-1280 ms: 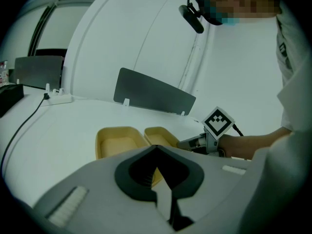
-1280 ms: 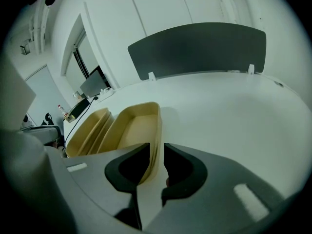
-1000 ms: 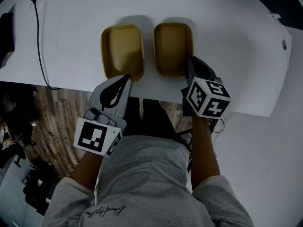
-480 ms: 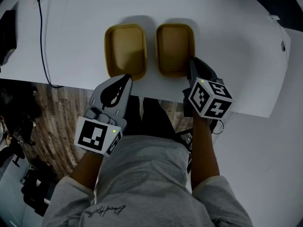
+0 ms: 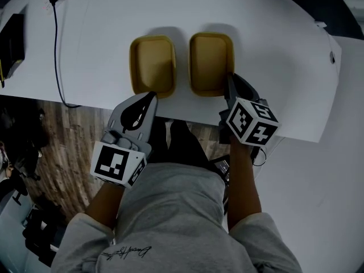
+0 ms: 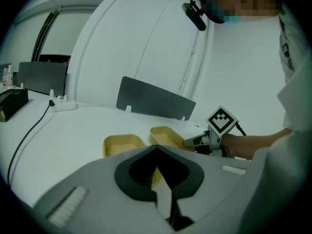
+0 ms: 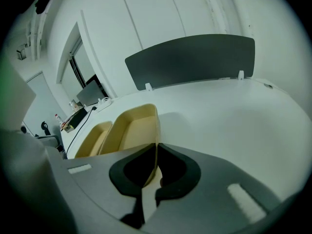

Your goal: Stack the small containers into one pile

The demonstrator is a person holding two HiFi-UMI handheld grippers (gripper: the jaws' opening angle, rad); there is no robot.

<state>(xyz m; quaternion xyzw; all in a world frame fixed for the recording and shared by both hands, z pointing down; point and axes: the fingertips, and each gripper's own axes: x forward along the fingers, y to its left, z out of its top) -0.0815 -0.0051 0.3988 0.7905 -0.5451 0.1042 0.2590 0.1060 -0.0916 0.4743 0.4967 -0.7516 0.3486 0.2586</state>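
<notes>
Two small yellow containers lie side by side on the white table (image 5: 284, 50). My right gripper (image 5: 230, 79) is shut on the near right corner of the right container (image 5: 211, 61). In the right gripper view that container's thin rim (image 7: 156, 145) runs between the pads of the right gripper (image 7: 156, 156). The left container (image 5: 152, 64) lies free. My left gripper (image 5: 152, 95) hovers at its near edge with the tips together and nothing between them. In the left gripper view the left gripper (image 6: 157, 149) points at the left container (image 6: 122, 144), with the right container (image 6: 165, 136) beside it.
A black cable (image 5: 56, 50) runs across the table's left part to a dark box (image 5: 11, 38) at the far left. A dark upright panel (image 6: 155, 99) stands at the table's back. The table's near edge (image 5: 187, 121) lies just under both grippers, with wood floor (image 5: 62, 147) below.
The head view has shifted slightly, so both containers sit a little further right in the picture. The right gripper keeps its hold on the right container's corner. The left gripper has stayed put.
</notes>
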